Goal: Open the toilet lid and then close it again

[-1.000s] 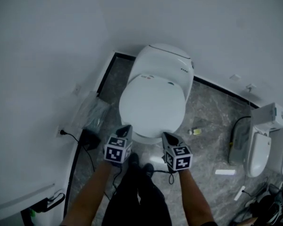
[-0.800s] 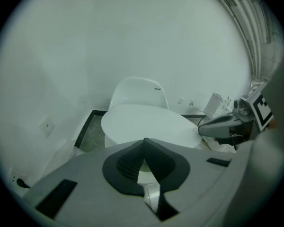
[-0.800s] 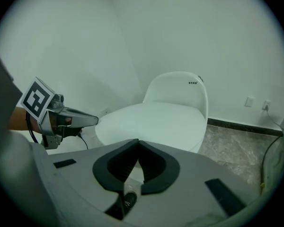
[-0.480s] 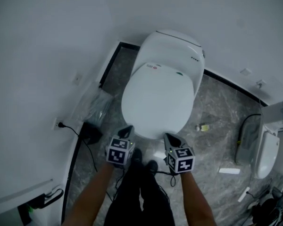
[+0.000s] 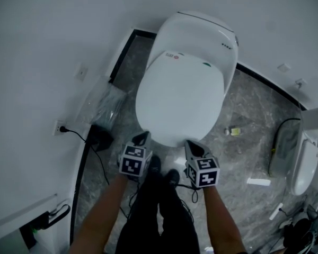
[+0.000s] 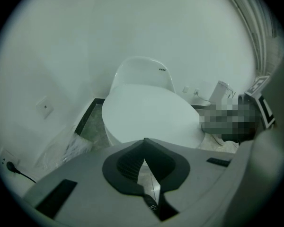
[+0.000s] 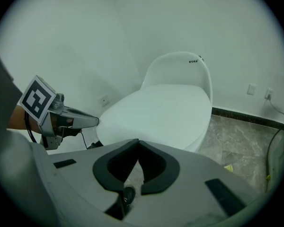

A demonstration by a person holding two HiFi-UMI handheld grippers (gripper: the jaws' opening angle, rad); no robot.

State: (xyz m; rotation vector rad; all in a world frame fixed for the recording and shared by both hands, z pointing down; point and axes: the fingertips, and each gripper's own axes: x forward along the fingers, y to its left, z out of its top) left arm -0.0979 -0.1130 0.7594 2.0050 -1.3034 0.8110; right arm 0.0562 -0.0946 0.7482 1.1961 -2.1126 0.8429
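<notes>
1. While both grippers sit at the front of the toilet (image 5: pixel 199 33), its lid (image 5: pixel 180 97) lies flat on the bowl, fully down, white and bare on top.
2. Left gripper (image 5: pixel 143 135): jaws clenched, tips meeting, nothing between them. It slants down toward the lid's front-left edge.
3. Right gripper (image 5: pixel 190 144): jaws pressed together too, empty. It aims at the lid's front-right edge.
4. Both tips are just beside the lid's front rim. Whether either touches it cannot be told from any view.
5. Marker cubes (image 5: pixel 133 162) sit side by side on the grippers. The person's forearms (image 5: pixel 103 216) are behind them, with dark trousers (image 5: pixel 153 216) between.
6. Toilet stands against a white back wall (image 5: pixel 265 15), close to a side wall (image 5: pixel 37 62) on its left. Floor (image 5: pixel 244 115) is grey veined stone with dark skirting (image 5: pixel 122 52).
7. Left of the bowl: a clear plastic bag (image 5: pixel 103 110) lies on the floor. Nearer the person is a black box (image 5: pixel 100 138), with a cord running to a plug (image 5: pixel 61 127) in the side wall.
8. Right of the bowl: a small yellow item (image 5: pixel 234 132) lies on the floor, with a white strip (image 5: pixel 258 182) farther off. A second toilet (image 5: pixel 302 163) stands at the frame's edge.
</notes>
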